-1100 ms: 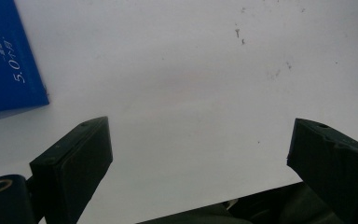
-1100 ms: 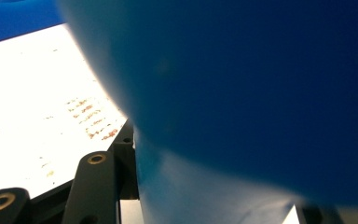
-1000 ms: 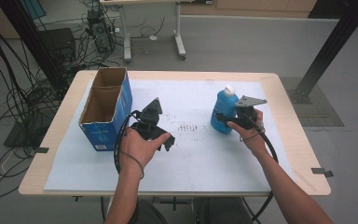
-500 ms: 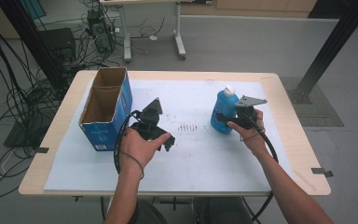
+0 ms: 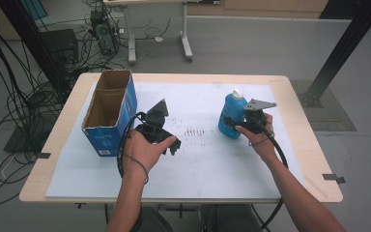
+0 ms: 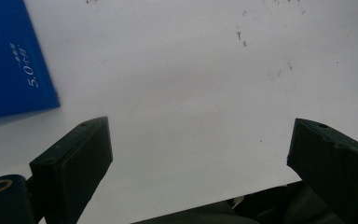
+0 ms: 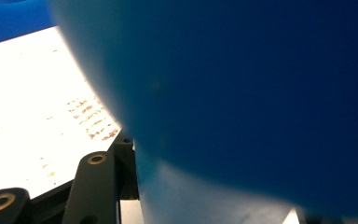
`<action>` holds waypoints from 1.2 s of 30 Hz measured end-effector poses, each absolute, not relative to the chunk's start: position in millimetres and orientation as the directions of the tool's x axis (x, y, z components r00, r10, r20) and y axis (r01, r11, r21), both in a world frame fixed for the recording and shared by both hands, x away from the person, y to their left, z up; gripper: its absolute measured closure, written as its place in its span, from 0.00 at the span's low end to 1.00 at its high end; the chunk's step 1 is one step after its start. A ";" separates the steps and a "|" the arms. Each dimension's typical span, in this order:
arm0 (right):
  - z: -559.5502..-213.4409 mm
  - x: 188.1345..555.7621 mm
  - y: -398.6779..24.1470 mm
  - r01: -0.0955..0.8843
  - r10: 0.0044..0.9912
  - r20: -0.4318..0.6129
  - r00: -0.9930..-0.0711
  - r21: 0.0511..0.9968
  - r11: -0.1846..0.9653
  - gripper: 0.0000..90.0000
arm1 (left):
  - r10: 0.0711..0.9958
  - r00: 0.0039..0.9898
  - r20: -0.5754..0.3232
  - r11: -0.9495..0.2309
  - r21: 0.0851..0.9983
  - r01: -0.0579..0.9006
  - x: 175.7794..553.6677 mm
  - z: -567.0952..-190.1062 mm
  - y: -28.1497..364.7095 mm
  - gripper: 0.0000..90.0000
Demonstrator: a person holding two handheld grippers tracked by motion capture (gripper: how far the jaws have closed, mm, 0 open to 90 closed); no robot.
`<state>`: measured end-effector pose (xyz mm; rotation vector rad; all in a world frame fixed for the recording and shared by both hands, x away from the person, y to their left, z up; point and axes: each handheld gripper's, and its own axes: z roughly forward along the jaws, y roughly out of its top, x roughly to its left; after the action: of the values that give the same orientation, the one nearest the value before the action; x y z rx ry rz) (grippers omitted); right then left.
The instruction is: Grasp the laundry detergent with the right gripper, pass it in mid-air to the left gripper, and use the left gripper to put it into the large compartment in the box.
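A blue bottle [image 5: 231,110] with a white cap stands upright at the right of the white mat [image 5: 203,164]. My right gripper [image 5: 233,123] is shut on its lower body from the right side. In the right gripper view the bottle [image 7: 242,93] looms close and blurred, and one black finger [image 7: 95,182] rises beside it. My left gripper [image 5: 172,144] hovers over the mat left of centre, tilted down. Its jaws stand wide apart with bare mat between them, as the left gripper view [image 6: 198,140] shows.
An open-topped cardboard box [image 5: 108,113] with blue sides stands at the mat's left, close to my left gripper; its corner [image 6: 9,60] appears in the left gripper view. Dark specks [image 5: 193,131] mark the mat's middle. Cables, desk legs and a black post lie on the floor beyond the table.
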<state>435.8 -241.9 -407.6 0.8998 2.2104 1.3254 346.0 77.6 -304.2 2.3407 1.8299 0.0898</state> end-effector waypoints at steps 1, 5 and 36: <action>-407.6 435.9 -242.0 0.318 0.705 -0.016 -0.709 0.885 0.340 0.50 | 0.967 0.249 -0.056 -0.236 0.171 0.957 346.0 -303.6 77.7 0.08; -407.4 435.7 -241.7 0.319 0.707 -0.017 -0.707 0.884 0.341 0.50 | 0.966 0.252 -0.055 -0.240 0.170 0.956 345.7 -302.6 77.9 0.07; -393.1 436.8 -241.8 0.350 0.696 0.022 -0.717 0.876 0.332 0.50 | 0.940 0.341 0.000 -0.335 0.188 0.923 346.1 -262.1 84.6 0.07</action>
<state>436.8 -241.8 -393.1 0.9274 2.2452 1.3410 346.1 84.6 -262.1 2.4420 1.7119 0.1633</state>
